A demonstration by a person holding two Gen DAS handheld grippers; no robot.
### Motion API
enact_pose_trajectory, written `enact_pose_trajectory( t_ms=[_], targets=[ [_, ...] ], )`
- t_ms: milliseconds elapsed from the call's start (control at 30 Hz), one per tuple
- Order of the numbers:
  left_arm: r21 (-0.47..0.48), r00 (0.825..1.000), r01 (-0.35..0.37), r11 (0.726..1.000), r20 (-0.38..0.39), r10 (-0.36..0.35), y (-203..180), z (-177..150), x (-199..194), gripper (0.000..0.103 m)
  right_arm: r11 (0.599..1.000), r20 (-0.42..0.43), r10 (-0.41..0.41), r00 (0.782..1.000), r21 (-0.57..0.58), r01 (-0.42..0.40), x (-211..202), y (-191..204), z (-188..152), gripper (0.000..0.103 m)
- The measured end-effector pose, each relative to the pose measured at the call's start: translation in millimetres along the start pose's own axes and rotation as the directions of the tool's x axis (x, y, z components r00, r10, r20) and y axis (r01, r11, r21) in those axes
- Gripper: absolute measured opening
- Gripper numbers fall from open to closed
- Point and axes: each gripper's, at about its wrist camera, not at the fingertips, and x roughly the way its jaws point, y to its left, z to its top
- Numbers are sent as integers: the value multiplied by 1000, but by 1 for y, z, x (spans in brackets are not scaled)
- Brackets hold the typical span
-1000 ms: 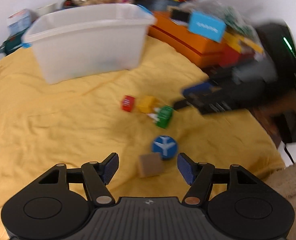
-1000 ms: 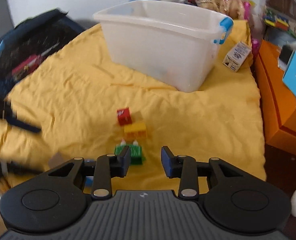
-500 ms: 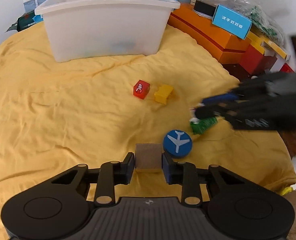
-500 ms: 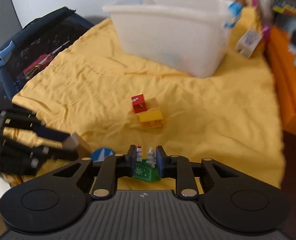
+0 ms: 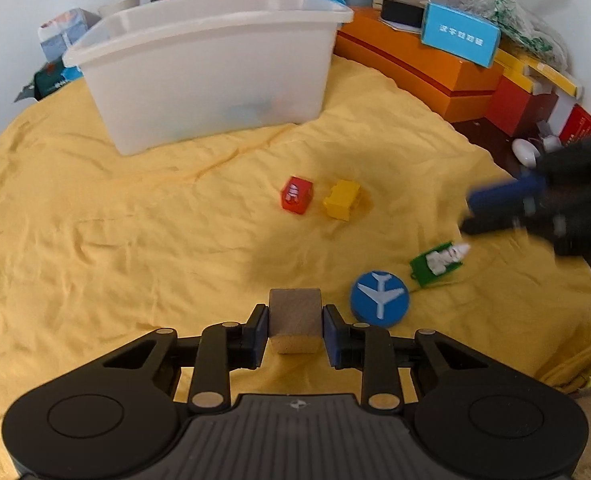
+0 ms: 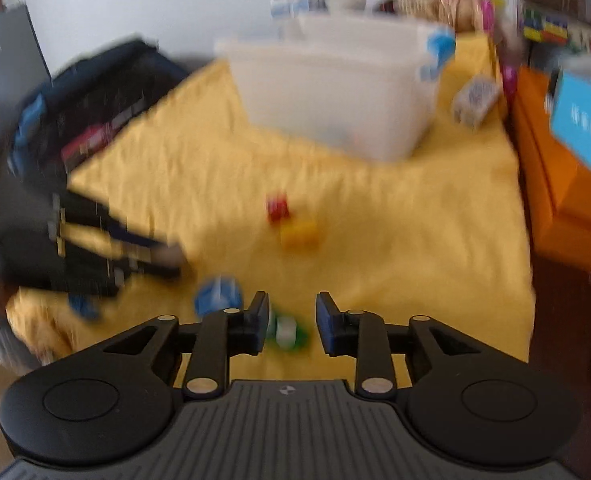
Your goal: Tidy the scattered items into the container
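My left claw (image 5: pixel 294 330) is clenched on the brown block (image 5: pixel 294 314), my right claw (image 6: pixel 291 322) is opening over the green piece (image 6: pixel 287 334), seemingly dropped, while red cube (image 5: pixel 296 200), yellow brick (image 5: pixel 342 200) and blue disc (image 5: pixel 379 299) lie outside the bin (image 5: pixel 215 76).

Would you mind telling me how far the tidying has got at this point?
Some colourful items already show faintly through the wall of the white bin. In hand: the left tool is shut on the brown block. The right tool is opening, and the green piece lies loose on the yellow cloth. Left on the cloth: green piece, blue plane disc, red block, yellow brick.
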Motion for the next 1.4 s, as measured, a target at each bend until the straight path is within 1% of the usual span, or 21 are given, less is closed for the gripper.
enact_pose_trajectory(
  t_ms=[100,233,333,467,500,533,567,667,767,867,967,1100,1233,1333,1400],
  targets=[
    [1,1000,-28,1000,2,28,5,1,0,32,997,28,-31,999,-68,33,18,5,23,33],
    [4,999,-48,999,12,48,11,0,-6,32,993,17,-14,1000,-118,15,58,16,44,34],
    [-11,998,-59,998,14,60,19,-1,-6,32,982,-6,-43,999,-183,41,88,32,51,34],
    [-30,998,-62,998,5,62,28,-1,1,32,976,-76,-99,992,-203,81,115,37,47,33],
    [-33,998,-62,998,1,62,29,-2,4,32,978,-102,-102,990,-192,81,119,35,45,27],
    [-38,998,-57,998,1,57,30,-3,4,32,982,-97,-91,991,-176,73,118,34,42,23],
    [-41,999,-52,998,3,52,31,-3,5,32,984,-101,-82,992,-165,65,115,33,41,22],
    [-43,999,-34,998,-14,34,34,-4,11,33,985,-108,-79,991,-159,61,107,35,38,22],
    [-53,999,-23,998,-37,22,36,-7,20,33,988,-112,-90,990,-134,74,108,35,35,22],
    [-53,1000,-2,999,-15,1,39,-4,16,32,988,-115,-100,988,-125,86,106,36,36,21],
    [-30,999,-10,999,32,11,44,13,2,32,986,-86,-122,989,-124,111,96,35,48,21],
    [-6,990,-10,1000,142,11,57,53,-26,32,989,-24,-133,991,-70,131,71,28,74,21],
    [28,967,-26,999,254,18,68,106,-49,32,983,59,-168,984,-64,172,45,25,109,22],
    [45,949,-50,998,313,33,75,144,-54,32,977,121,-198,973,-59,206,34,18,135,22],
    [53,939,-66,996,342,44,77,165,-52,32,972,148,-221,964,-53,230,34,13,151,22]
  ],
)
